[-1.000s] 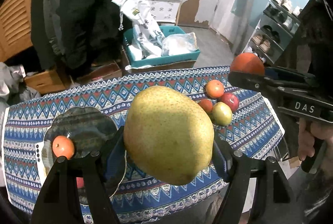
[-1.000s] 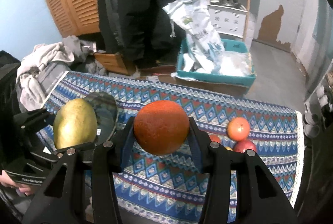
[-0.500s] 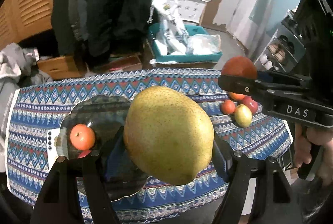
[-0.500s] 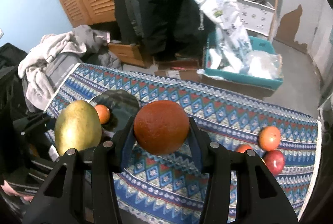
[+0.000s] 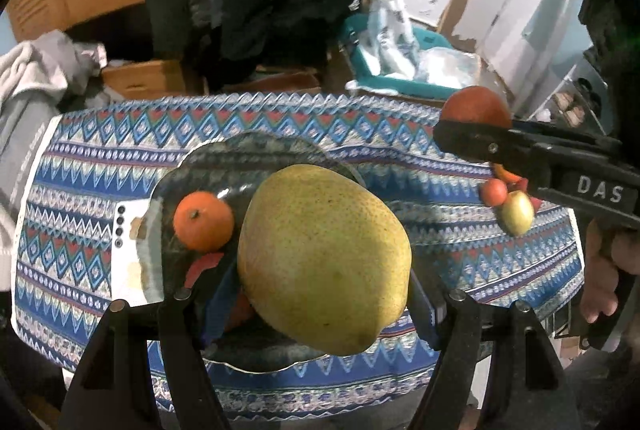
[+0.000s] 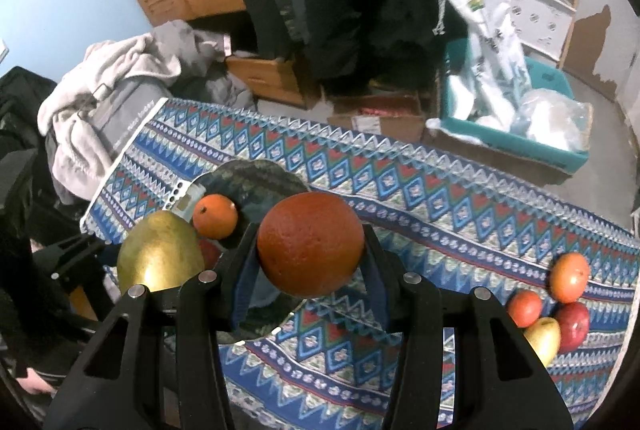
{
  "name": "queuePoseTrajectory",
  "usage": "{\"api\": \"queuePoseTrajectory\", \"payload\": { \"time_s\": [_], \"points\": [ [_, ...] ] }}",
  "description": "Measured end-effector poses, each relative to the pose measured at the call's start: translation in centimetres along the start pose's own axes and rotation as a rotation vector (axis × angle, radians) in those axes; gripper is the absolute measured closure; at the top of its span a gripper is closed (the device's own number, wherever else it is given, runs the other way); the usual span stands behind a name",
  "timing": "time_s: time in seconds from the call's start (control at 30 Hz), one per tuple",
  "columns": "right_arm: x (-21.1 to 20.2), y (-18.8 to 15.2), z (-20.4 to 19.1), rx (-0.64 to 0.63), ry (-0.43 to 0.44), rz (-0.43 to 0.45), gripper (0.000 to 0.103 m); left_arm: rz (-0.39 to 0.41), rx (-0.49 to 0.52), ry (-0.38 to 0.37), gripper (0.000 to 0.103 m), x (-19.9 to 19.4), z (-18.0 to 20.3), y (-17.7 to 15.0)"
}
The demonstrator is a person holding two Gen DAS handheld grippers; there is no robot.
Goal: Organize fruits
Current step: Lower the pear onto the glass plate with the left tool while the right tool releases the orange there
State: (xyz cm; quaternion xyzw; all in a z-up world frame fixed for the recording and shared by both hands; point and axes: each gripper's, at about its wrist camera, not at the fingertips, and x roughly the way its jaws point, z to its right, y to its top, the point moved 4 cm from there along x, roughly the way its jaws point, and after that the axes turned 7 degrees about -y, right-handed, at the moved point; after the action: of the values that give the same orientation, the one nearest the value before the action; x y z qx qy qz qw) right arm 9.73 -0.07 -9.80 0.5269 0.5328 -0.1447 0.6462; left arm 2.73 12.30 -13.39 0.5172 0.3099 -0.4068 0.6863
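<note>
Left claw clamped on the pear, right claw clamped on the orange, both above the dark plate. Lower each gently into bare space around three o'clock of the tangerine; loose fruit waits far right on the table.

Both of my wrist views are dim indoor pictures with heavy fisheye bending and black vignetting in the corners, so the far edge of the bench curves. Light falls from above and in front: the pear shows a soft highlight on top and shades below. The background clothing and shelf are smeared and soft, while near objects stay reasonably sharp.
</note>
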Motion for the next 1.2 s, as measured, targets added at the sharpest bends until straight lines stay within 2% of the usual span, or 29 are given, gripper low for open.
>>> {"api": "queuePoseTrajectory", "payload": {
  "time_s": [0.17,0.57,0.63,0.83,1.2],
  "points": [
    [1.9,-0.2,-1.6,-0.018,0.031,-0.038,0.056,-0.038,-0.013,0.030,0.027,1.8,-1.5,-1.1],
    [6.8,-2.4,-3.6,-0.057,0.069,-0.156,0.056,-0.145,-0.051,0.036,0.027,5.8,-2.5,-3.3],
    [7.4,-2.8,-3.5,-0.055,0.073,-0.171,0.056,-0.155,-0.071,0.032,0.027,6.1,-2.8,-3.5],
    [8.9,-3.8,-3.9,-0.058,0.086,-0.206,0.056,-0.151,-0.062,0.037,0.027,6.2,-2.5,-3.6],
    [10.4,-4.8,-3.9,-0.053,0.082,-0.259,0.055,-0.192,-0.030,0.041,0.027,7.2,-1.8,-4.1]
  ]
}}
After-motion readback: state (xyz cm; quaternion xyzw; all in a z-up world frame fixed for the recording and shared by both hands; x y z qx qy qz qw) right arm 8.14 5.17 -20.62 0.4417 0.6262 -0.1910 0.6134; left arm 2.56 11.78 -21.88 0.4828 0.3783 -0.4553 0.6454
